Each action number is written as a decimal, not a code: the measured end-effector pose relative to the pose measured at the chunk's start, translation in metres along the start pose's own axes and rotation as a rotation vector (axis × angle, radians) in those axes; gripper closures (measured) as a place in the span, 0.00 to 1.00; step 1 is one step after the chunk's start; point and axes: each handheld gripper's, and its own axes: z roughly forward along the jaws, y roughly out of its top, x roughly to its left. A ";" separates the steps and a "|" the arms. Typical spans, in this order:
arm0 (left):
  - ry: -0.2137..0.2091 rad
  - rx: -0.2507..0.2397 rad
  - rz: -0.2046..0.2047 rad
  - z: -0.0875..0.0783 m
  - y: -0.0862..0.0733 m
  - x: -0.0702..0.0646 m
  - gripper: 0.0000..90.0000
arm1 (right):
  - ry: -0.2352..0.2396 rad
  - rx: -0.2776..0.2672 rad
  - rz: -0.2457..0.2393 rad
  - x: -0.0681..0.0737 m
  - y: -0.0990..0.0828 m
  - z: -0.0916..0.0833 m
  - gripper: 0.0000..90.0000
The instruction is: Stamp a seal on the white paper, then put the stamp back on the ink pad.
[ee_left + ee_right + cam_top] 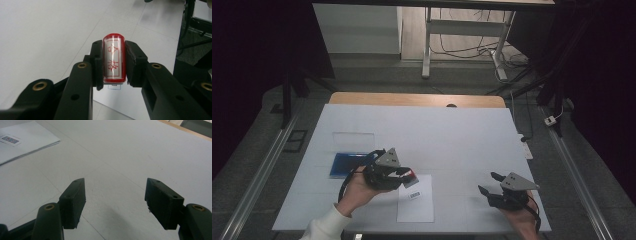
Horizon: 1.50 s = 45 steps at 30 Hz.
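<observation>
The left gripper (113,61) is clamped on a red stamp (113,58), which sits lengthwise between its pads, printed face towards the camera; in the high view it is held above the sheet of paper (416,202) by the worktop's (452,130) near edge; the right gripper (115,202), jaws wide with nothing between them, sits by the near right corner; a blue ink pad (347,164) lies near the left edge.

Red-bodied cylindrical stamp (113,60): silvery label, red characters, red border. White paper sheet (416,202) bearing small black-and-white barcode sticker (414,195). Flat blue ink pad (348,163). Clear plastic lid (354,140). White table cover (452,135); tan wooden edge.
</observation>
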 end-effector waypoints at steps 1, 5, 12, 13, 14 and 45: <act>0.000 -0.007 -0.007 -0.001 0.000 0.000 0.78 | 0.000 0.001 0.000 0.000 0.000 0.000 0.36; 0.008 -0.018 -0.016 -0.006 -0.001 0.004 0.78 | -0.002 -0.001 0.000 0.000 0.000 0.000 0.36; 0.035 -0.027 -0.031 -0.014 -0.005 0.011 0.78 | -0.002 0.001 0.002 0.000 0.000 0.000 0.36; 0.041 -0.029 -0.036 -0.015 -0.006 0.012 0.78 | -0.003 0.002 -0.001 0.000 0.000 0.000 0.36; 0.048 -0.030 -0.038 -0.017 -0.006 0.014 0.78 | -0.004 -0.001 -0.001 0.000 0.000 0.000 0.36; 0.213 -0.011 -0.184 -0.054 -0.044 0.065 0.78 | -0.009 -0.001 -0.004 -0.001 0.000 -0.001 0.36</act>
